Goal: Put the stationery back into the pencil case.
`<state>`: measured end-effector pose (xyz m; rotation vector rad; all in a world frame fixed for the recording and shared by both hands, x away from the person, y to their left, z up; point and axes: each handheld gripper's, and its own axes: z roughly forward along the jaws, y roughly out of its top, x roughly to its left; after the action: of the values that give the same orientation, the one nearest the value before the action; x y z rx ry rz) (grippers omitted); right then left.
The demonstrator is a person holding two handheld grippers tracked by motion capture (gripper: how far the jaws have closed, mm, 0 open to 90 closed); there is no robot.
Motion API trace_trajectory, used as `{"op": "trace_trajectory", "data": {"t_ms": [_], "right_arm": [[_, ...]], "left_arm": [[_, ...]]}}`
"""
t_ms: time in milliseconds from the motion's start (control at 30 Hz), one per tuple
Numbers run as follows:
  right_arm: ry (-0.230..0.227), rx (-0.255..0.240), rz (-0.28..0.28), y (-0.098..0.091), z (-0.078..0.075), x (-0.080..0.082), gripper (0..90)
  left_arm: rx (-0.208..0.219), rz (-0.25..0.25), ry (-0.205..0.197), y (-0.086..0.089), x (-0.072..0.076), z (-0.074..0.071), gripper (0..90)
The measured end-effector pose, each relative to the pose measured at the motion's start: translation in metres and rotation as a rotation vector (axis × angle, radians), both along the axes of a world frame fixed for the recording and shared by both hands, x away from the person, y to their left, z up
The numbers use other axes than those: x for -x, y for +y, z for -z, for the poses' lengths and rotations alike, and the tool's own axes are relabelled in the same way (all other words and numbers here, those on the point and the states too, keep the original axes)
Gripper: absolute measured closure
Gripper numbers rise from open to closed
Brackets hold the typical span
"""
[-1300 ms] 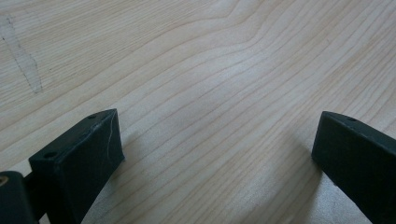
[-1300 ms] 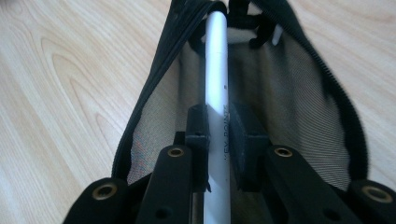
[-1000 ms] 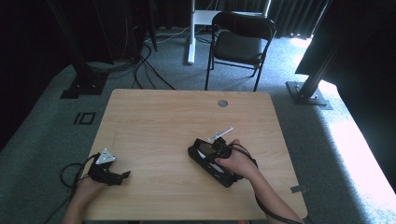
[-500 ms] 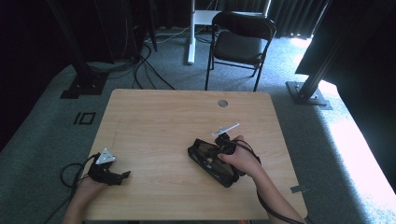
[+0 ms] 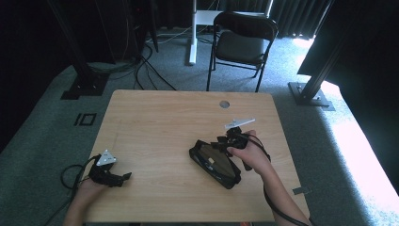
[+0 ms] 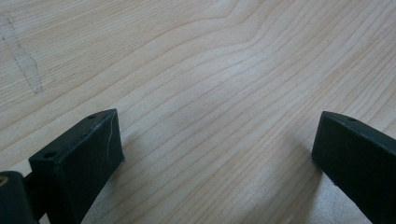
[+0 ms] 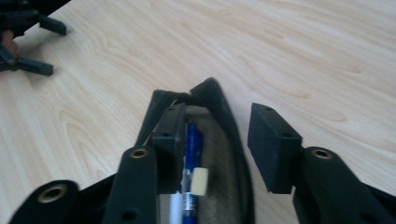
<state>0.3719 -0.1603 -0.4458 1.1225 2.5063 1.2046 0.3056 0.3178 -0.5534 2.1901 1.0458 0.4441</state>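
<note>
- High view: a black pencil case (image 5: 215,162) is seen lying open on the wooden table (image 5: 160,117), right of its middle. The right gripper (image 5: 225,141) is held over the case's far end. The left gripper (image 5: 120,177) rests well apart from the case, by the table's near left edge.
- Left gripper view: the jaws stand wide apart over bare wood, and nothing is held between them.
- Right gripper view: a blue pen (image 7: 191,154) and a small pale eraser (image 7: 199,181) are seen lying inside the case (image 7: 219,140). The jaws have just been opening and stand partly apart; one pad is inside the case's mouth beside the pen, the other outside its wall. Nothing is pressed or gripped.
- Risk, as judged: the soft case wall sits between the parted jaws, so a careless lift could snag it and drag the case or tip the pen out. With the left gripper far off, the case is not steadied against sliding.
</note>
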Motion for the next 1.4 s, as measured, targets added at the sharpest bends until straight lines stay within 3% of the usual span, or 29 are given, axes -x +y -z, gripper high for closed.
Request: {"op": "trace_trajectory", "data": {"t_ms": [333,667,1400], "right_arm": [[-0.073,-0.048,0.126,-0.026,0.000,-0.011,42.1],[-0.093,-0.024,0.224,-0.050,0.008,-0.016,38.0],[-0.106,0.015,0.411,-0.095,0.055,-0.011,29.8]], "left_arm": [[0.000,0.000,0.000,0.000,0.000,0.000,2.1],[0.000,0.000,0.000,0.000,0.000,0.000,2.1],[0.000,0.000,0.000,0.000,0.000,0.000,2.1]]}}
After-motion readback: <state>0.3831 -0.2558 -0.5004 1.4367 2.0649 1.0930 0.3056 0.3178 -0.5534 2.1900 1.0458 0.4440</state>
